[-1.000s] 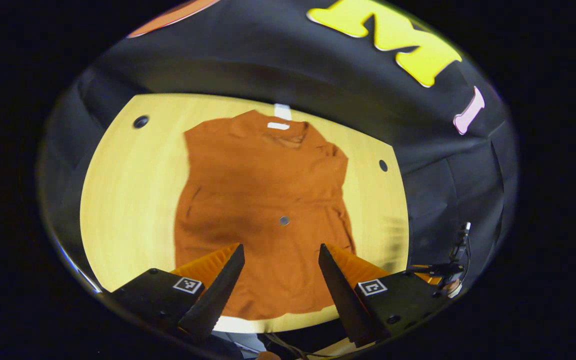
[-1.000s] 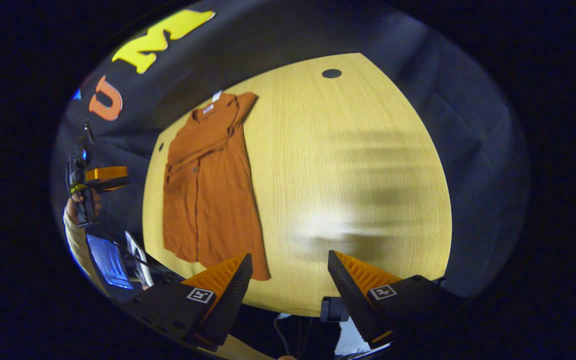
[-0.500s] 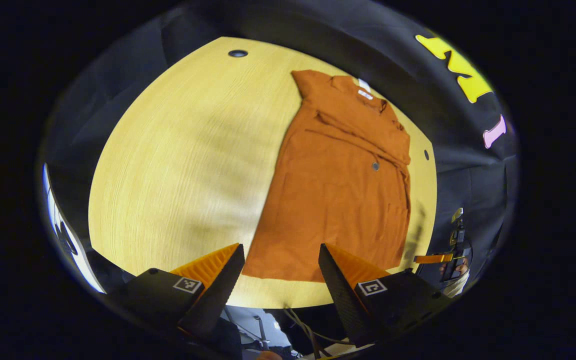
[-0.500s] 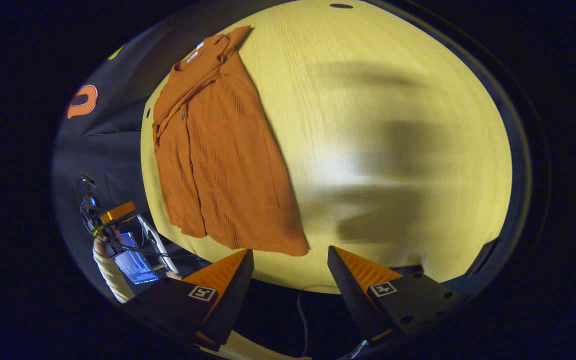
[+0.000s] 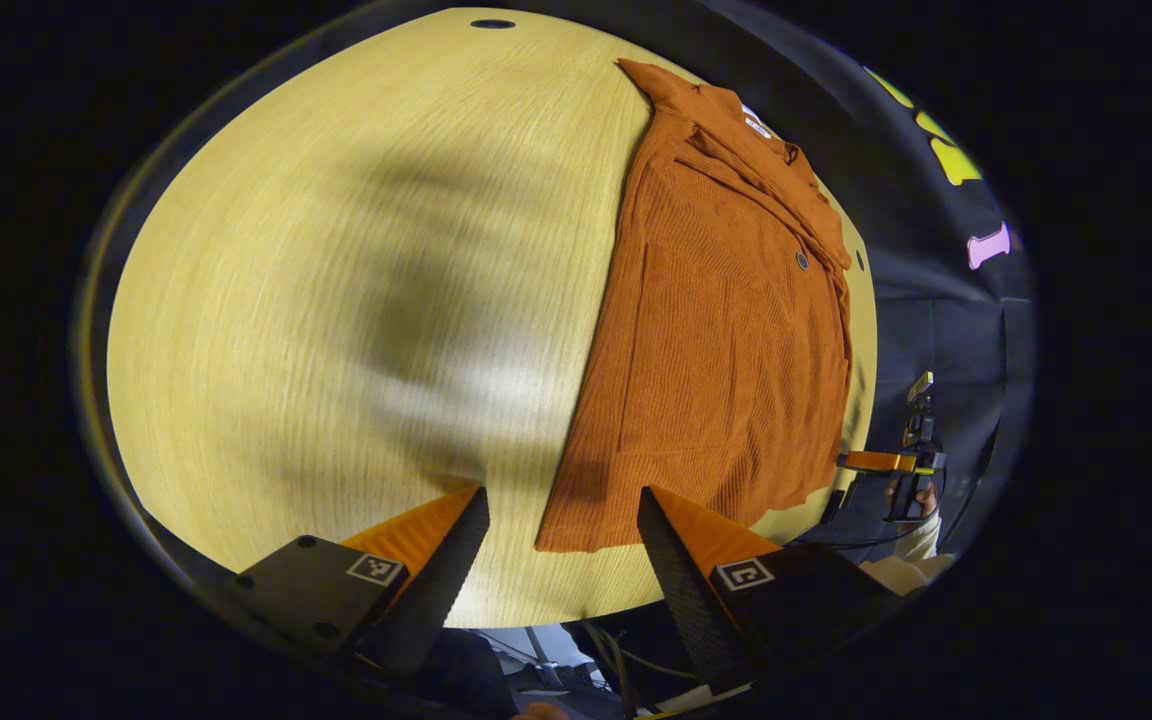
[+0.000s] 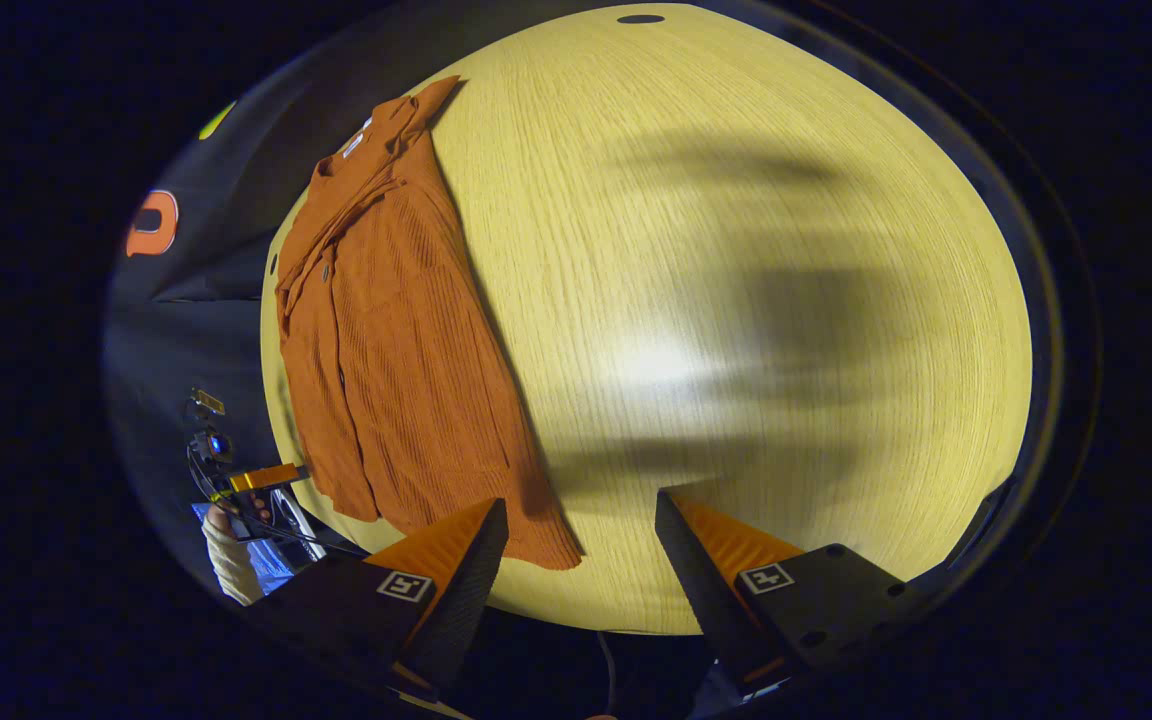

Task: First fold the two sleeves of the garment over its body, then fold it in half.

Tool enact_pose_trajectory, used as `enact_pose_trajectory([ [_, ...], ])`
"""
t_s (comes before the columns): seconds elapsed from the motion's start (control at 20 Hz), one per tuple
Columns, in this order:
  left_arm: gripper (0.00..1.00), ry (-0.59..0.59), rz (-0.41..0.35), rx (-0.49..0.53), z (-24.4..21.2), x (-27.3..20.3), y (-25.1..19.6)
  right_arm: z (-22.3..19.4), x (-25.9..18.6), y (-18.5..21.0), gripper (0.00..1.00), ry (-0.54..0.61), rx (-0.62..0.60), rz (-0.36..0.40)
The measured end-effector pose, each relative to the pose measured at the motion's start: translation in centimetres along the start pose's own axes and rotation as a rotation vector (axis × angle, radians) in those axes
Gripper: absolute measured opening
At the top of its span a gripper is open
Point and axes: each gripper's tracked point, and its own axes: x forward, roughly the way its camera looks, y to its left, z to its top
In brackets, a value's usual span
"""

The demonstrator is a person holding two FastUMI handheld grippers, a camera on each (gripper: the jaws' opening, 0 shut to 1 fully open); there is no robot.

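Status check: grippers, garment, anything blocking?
Left gripper open, right gripper open, each off a hem corner. Garment flat on table, sleeves folded in, half fold not done. Nothing blocking.

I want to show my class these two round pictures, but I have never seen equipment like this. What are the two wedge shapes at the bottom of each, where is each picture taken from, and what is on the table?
There is no robot here: a person holds a two-finger gripper in each hand. Each gripper carries a fisheye camera looking along its own fingers, so the wedges at the bottom are the left gripper in the left gripper view and the right gripper in the right gripper view. On both, the jaws stand apart and hold nothing.

On the wooden table lies an orange garment, spread lengthwise with its collar at the far end. Each gripper hovers near the garment's near hem. At the edge of each view the other gripper shows, farther off, with the hand holding it.
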Motion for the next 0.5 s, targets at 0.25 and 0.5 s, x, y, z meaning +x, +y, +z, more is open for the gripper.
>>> enact_pose_trajectory([
  [0.25, 0.97, 0.036, -0.05, 0.025, 0.4, 0.6, -1.2, -0.5, 0.5, 1.2, 0.95, 0.001, -0.061, 0.006],
  [0.5, 0.93, 0.076, -0.087, 0.017, -0.1, 1.4, -2.6, -1.7, 2.1, 4.0, 0.86, 0.033, -0.096, 0.051],
])
